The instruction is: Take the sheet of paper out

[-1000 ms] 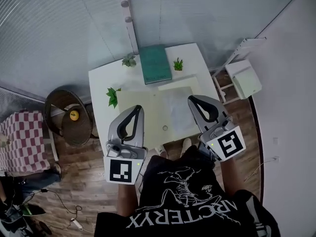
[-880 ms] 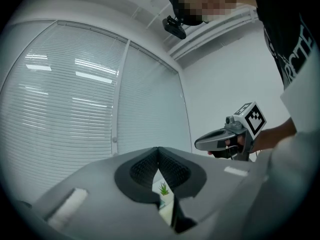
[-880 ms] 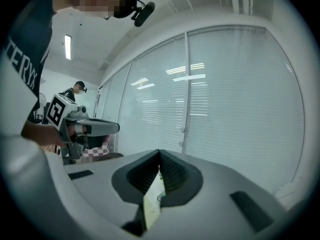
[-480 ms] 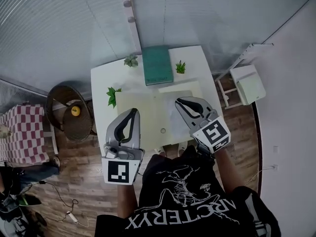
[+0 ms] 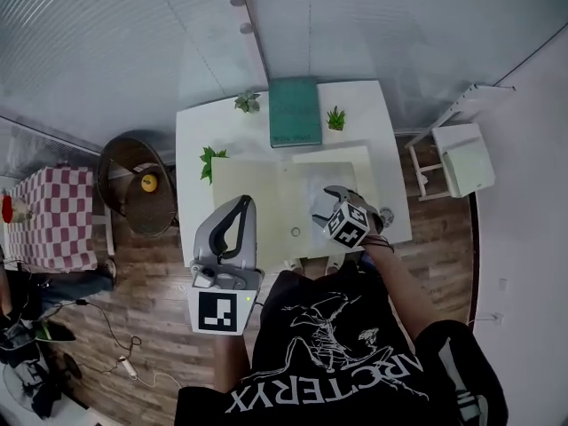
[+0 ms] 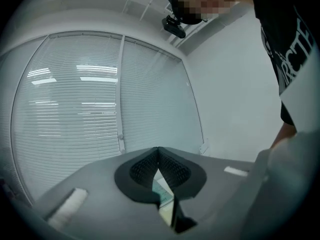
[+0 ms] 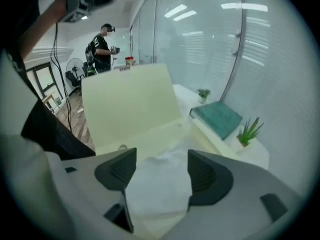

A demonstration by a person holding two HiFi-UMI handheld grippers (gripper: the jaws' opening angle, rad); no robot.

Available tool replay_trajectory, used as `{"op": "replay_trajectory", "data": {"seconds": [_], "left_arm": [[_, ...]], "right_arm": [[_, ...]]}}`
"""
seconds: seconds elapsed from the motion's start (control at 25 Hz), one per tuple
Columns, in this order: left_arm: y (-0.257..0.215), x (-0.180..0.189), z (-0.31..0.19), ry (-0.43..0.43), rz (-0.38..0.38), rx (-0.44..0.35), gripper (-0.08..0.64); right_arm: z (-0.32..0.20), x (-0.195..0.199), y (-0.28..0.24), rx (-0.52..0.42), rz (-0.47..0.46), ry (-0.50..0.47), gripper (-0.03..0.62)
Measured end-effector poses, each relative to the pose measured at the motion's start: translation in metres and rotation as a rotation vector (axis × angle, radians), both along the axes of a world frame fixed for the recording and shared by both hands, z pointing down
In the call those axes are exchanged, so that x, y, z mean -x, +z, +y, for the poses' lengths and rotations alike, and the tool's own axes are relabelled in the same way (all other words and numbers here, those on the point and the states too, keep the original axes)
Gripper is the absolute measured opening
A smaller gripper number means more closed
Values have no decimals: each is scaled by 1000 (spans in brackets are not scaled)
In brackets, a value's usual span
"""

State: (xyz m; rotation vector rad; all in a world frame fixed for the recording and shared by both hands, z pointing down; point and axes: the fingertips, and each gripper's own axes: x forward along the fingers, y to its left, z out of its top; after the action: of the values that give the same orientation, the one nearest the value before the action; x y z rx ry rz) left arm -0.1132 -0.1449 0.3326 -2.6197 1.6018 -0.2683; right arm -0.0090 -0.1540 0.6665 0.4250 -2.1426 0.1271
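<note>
A pale yellow folder (image 5: 253, 198) lies open on the white table (image 5: 191, 136). On its right half rests a white sheet of paper (image 5: 311, 177), which also fills the bottom of the right gripper view (image 7: 159, 184). My right gripper (image 5: 337, 195) is low over that sheet and tilted down. Its jaws (image 7: 161, 156) are opening and stand wide, with the sheet under the gap and neither pad pressing it. My left gripper (image 5: 243, 202) hangs higher, over the table's near left edge. It points at the window blinds with its tips closed together (image 6: 158, 151) and nothing between them.
A teal book (image 5: 295, 112) lies at the table's far side between two small plants (image 5: 335, 118) (image 5: 248, 103); a third plant (image 5: 211, 160) is at the left edge. A round wicker chair (image 5: 138, 185) stands left and a white stool (image 5: 466, 160) right. A person (image 7: 102, 46) stands far off.
My right gripper has dropped from chest height to just above the folder, tipped downward, and its jaws have gone from shut to wide apart. The left gripper has hardly shifted.
</note>
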Motion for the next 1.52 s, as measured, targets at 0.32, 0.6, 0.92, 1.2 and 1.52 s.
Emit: {"op": "replay_trajectory", "data": {"seconds": [0.32, 0.6, 0.92, 1.2, 1.52], "left_arm": [[8, 2, 13, -55, -44, 45, 12], [6, -1, 19, -71, -53, 37, 12], [4, -2, 20, -59, -57, 32, 12], [2, -10, 13, -21, -48, 25, 12], [-1, -21, 5, 13, -29, 5, 12]], "right_arm": [[-15, -11, 78, 110, 97, 46, 296], [-20, -3, 96, 184, 119, 22, 273], [-24, -6, 87, 114, 109, 48, 38], [-23, 9, 14, 86, -117, 104, 34], [-23, 29, -148, 3, -576, 150, 28]]}}
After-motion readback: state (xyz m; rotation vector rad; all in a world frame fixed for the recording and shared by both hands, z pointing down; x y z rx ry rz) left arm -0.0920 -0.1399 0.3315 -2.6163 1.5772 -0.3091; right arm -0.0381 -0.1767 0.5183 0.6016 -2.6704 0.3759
